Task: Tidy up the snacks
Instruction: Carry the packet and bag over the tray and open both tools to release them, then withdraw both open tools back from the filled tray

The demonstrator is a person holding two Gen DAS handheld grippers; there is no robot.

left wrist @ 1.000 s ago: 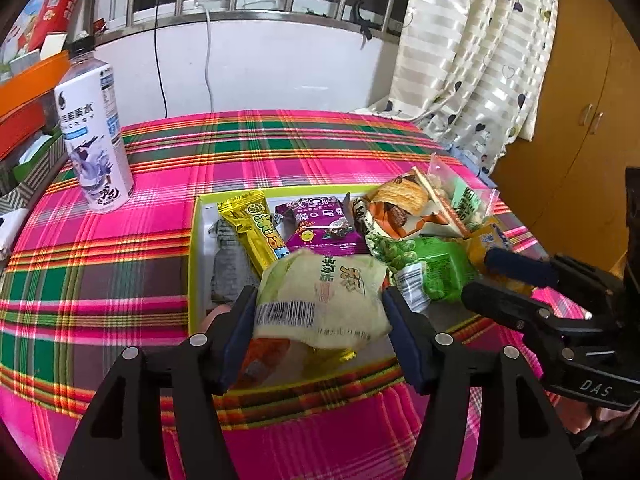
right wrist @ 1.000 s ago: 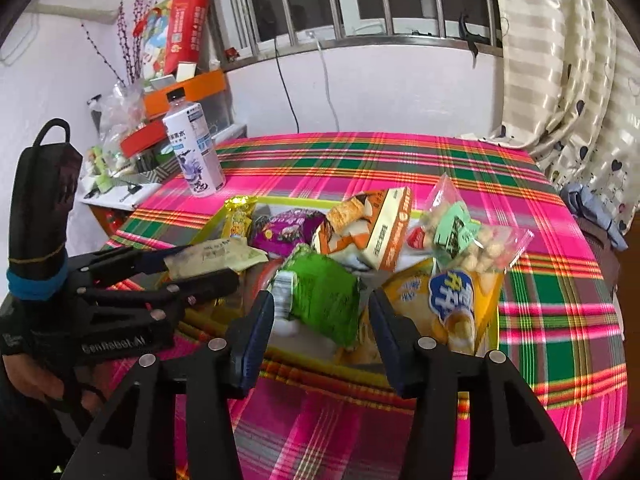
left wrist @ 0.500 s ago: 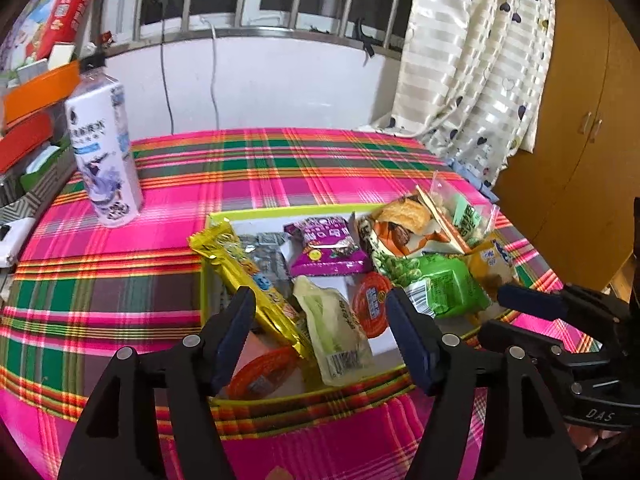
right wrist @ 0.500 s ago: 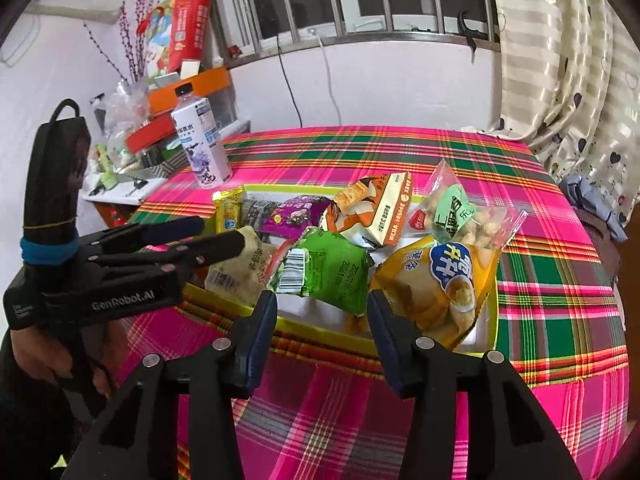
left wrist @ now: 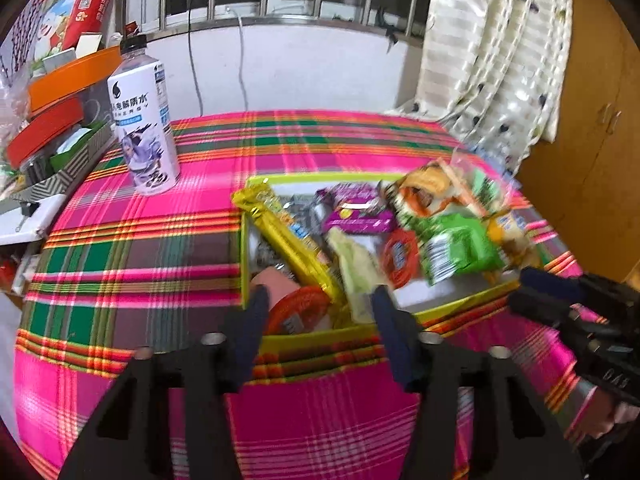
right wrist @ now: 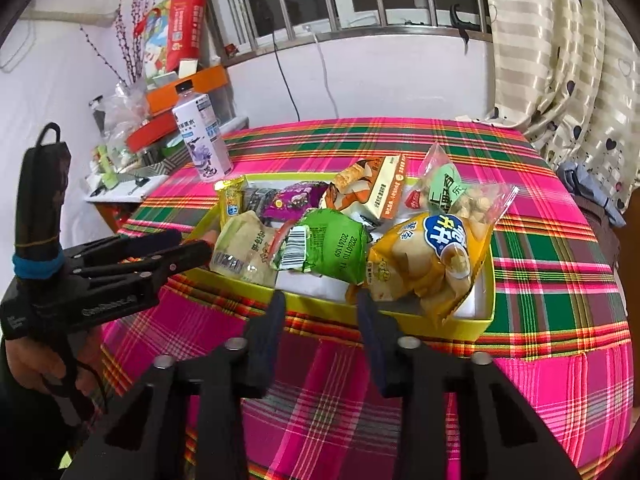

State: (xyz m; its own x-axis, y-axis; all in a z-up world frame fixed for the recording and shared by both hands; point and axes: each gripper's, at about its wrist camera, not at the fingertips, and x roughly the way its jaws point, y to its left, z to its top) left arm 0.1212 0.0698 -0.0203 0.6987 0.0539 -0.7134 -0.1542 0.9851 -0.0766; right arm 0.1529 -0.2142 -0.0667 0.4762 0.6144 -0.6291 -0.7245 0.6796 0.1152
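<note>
While its jaws had just been closing with nothing between them, the left hand-held gripper (left wrist: 318,300) stood partly open at the near rim of the shallow yellow-green cardboard box (left wrist: 304,334), above a pale green snack packet (left wrist: 354,264) lying inside. The right hand-held gripper (right wrist: 320,300), also closing on nothing, hung narrowly parted before the same box's rim, near a yellow chip bag (right wrist: 424,260) and a green packet (right wrist: 324,244), all on the pink plaid-clothed surface (right wrist: 560,260).
</note>
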